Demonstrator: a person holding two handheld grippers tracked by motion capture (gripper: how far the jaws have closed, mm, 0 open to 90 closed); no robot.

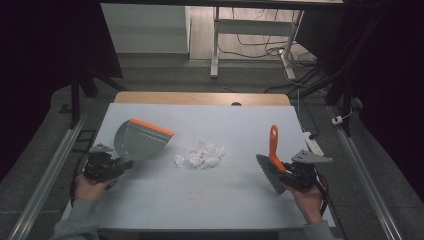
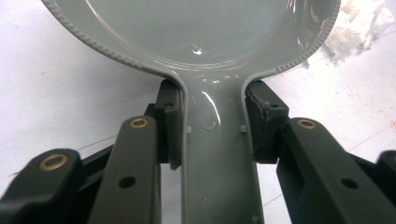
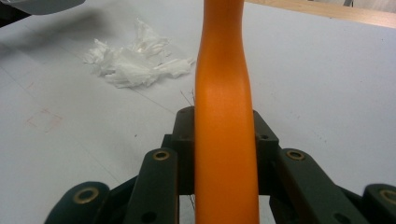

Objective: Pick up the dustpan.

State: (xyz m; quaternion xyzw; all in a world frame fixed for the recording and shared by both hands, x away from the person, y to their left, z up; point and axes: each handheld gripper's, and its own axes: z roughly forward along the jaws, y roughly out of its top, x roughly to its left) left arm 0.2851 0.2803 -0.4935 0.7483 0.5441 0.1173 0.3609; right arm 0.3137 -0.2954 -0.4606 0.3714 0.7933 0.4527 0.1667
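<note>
A grey dustpan point(image 1: 139, 140) with an orange lip lies left of centre on the white table; its pan point(image 2: 205, 28) and handle run up the left gripper view. My left gripper point(image 1: 119, 166) is shut on the dustpan's handle, both pads point(image 2: 170, 123) pressing its sides. A small brush point(image 1: 272, 160) with an orange handle point(image 3: 224, 116) and grey bristles sits at the right. My right gripper point(image 1: 289, 172) is shut on that handle. A pile of torn white paper scraps point(image 1: 201, 155) lies between the two tools, also seen as white scraps point(image 3: 133, 63) in the right gripper view.
The white table point(image 1: 200, 200) has open surface in front of the scraps. A wooden strip point(image 1: 200, 97) edges its far side. A white power strip point(image 1: 314, 143) lies at the right edge. Metal rails run along both sides; desk legs and cables stand beyond.
</note>
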